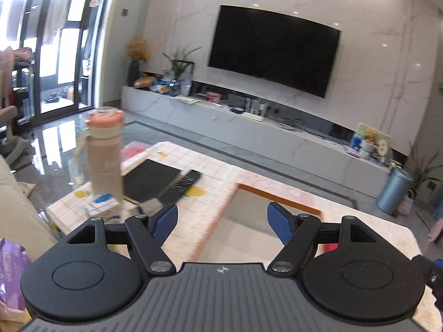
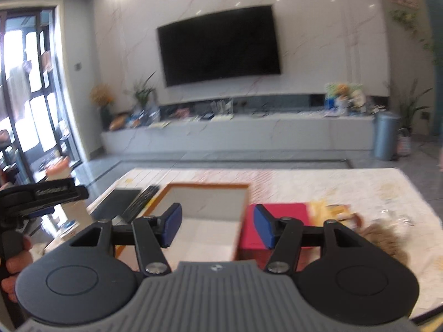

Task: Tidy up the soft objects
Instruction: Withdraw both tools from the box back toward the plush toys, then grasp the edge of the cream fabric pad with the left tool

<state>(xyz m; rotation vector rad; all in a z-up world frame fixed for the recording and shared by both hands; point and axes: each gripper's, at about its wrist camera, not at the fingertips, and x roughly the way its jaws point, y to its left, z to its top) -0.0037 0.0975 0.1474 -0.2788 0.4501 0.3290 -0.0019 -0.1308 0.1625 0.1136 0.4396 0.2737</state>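
An open box [image 2: 205,218] with an orange rim and white inside stands on the low table; it also shows in the left wrist view [image 1: 249,221]. A fuzzy brown soft object [image 2: 387,238] lies to its right, past a pink-red flat item [image 2: 277,227]. My left gripper [image 1: 222,221] is open and empty, above the box's near-left edge. My right gripper [image 2: 217,225] is open and empty, over the box's right wall. The left gripper [image 2: 41,196], held by a hand, shows at the far left of the right wrist view.
A beige bottle with a pink lid [image 1: 103,152], a black pad [image 1: 151,178], a remote [image 1: 184,184] and a tissue pack [image 1: 101,202] are on the table [image 1: 210,166] left of the box. Yellow packets [image 2: 332,211] lie at right. A sofa [image 1: 16,199] is at left.
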